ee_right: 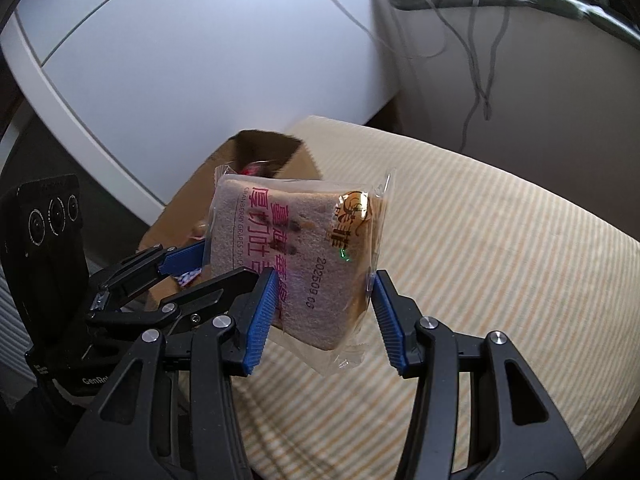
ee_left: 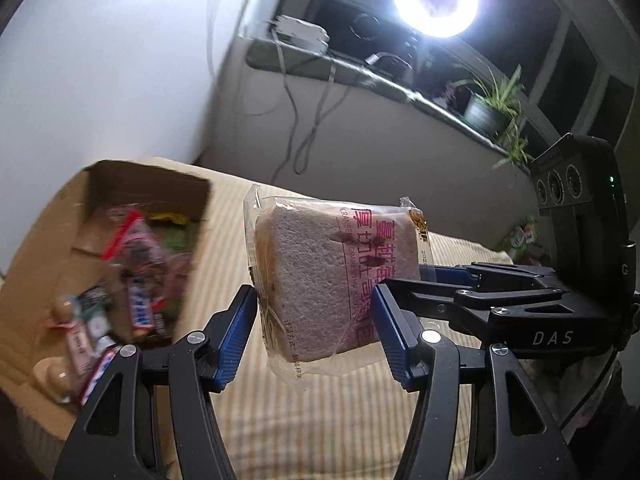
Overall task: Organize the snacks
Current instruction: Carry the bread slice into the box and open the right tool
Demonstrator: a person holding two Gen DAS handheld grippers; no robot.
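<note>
Left wrist view showed your left tongs (ee_left: 316, 320) spread on either side of the wrapped cranberry toast slice (ee_left: 320, 280), which hung in the air above the striped surface (ee_left: 320, 420), right of the cardboard box (ee_left: 120, 200). Whether those pads were pressing the wrapper, I could not tell; the same went for your right tongs (ee_right: 324, 312), spread around the slice's other end. One pair must have carried it, yet neither view settled which.

By my judgement the slice was light and soft, easily crushed, and its clear film slippery; a gentle hold across the bread's broad faces, not the crimped seal, would have suited it.

Only the left wrist view revealed the box's contents: candy bars (ee_left: 140, 308) and small packets. Only the right wrist view showed the printed date (ee_right: 314, 280) on the wrapper.
</note>
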